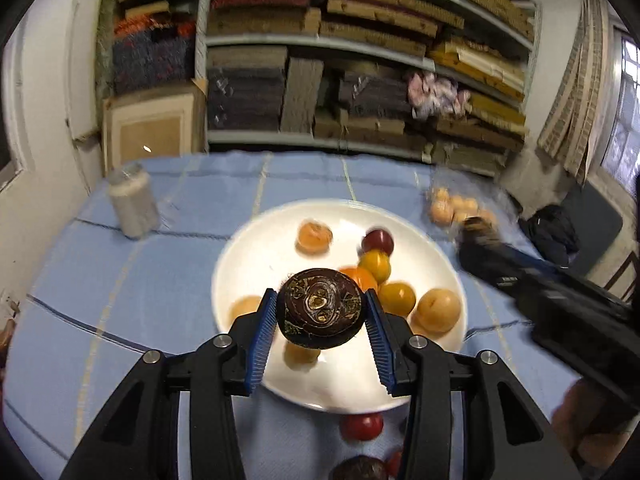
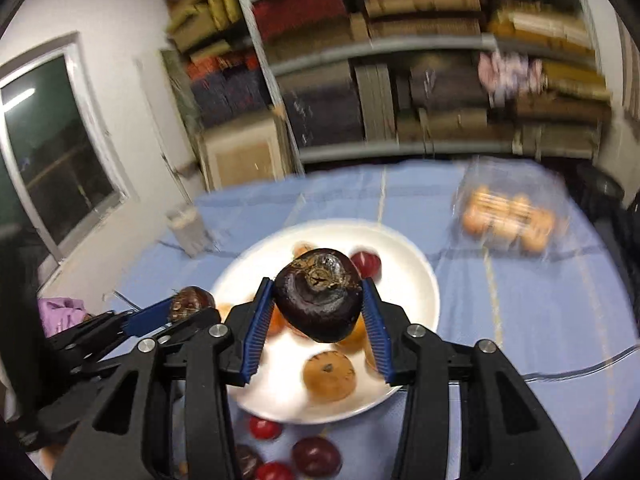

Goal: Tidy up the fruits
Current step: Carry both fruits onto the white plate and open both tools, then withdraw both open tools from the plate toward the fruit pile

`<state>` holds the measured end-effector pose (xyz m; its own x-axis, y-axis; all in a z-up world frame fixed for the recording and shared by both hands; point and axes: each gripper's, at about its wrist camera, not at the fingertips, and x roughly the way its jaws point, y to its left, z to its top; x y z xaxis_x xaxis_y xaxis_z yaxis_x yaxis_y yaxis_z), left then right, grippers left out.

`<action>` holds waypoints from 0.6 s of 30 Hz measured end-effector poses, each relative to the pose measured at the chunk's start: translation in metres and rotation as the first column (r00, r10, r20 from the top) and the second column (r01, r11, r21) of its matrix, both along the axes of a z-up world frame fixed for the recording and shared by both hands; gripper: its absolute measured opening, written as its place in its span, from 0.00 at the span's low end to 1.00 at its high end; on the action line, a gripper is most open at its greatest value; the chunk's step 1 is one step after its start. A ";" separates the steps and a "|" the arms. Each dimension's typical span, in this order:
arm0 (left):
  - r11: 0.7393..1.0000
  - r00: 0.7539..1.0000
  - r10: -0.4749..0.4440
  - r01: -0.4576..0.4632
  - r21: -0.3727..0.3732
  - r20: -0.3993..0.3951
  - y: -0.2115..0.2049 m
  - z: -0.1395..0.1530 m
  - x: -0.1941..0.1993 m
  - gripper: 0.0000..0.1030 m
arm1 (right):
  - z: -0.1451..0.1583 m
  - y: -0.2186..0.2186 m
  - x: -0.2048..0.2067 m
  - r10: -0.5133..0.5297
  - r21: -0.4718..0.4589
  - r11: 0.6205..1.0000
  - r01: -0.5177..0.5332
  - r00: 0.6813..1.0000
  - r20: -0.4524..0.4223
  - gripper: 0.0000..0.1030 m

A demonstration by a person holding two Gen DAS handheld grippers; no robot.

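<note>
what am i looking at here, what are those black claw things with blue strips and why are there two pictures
Those are two hand-held grippers, one in each of a person's hands; there is no robot. Each carries a camera looking forward along its two fingers, so you get one picture per tool.

In the left camera's picture, the left hand-held gripper is shut on a dark round fruit. In the right camera's picture, the right hand-held gripper is shut on another dark fruit. Each tool also shows at the edge of the other's picture.

Below them is a white plate holding orange, yellow and red fruits, on a blue cloth. More red fruits lie on the cloth near the plate, and a clear box of orange fruits sits farther back.
</note>
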<state>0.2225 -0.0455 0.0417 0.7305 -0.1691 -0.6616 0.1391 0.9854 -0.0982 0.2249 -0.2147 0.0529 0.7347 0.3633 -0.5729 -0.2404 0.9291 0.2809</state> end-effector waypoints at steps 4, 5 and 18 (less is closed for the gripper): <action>0.999 0.995 -0.036 0.038 0.022 -0.093 -0.009 -0.037 0.015 0.43 | -0.040 0.000 0.025 -0.002 -0.018 1.000 0.001 0.997 -0.075 0.42; 0.999 0.994 -0.040 0.043 0.023 -0.106 -0.009 -0.041 0.017 0.43 | -0.044 -0.002 0.029 -0.010 -0.020 1.000 0.008 0.997 -0.079 0.42; 0.997 0.999 -0.040 0.040 0.058 -0.002 -0.011 -0.012 0.007 0.69 | 0.009 -0.043 0.001 -0.037 0.195 0.980 0.029 0.999 0.038 0.66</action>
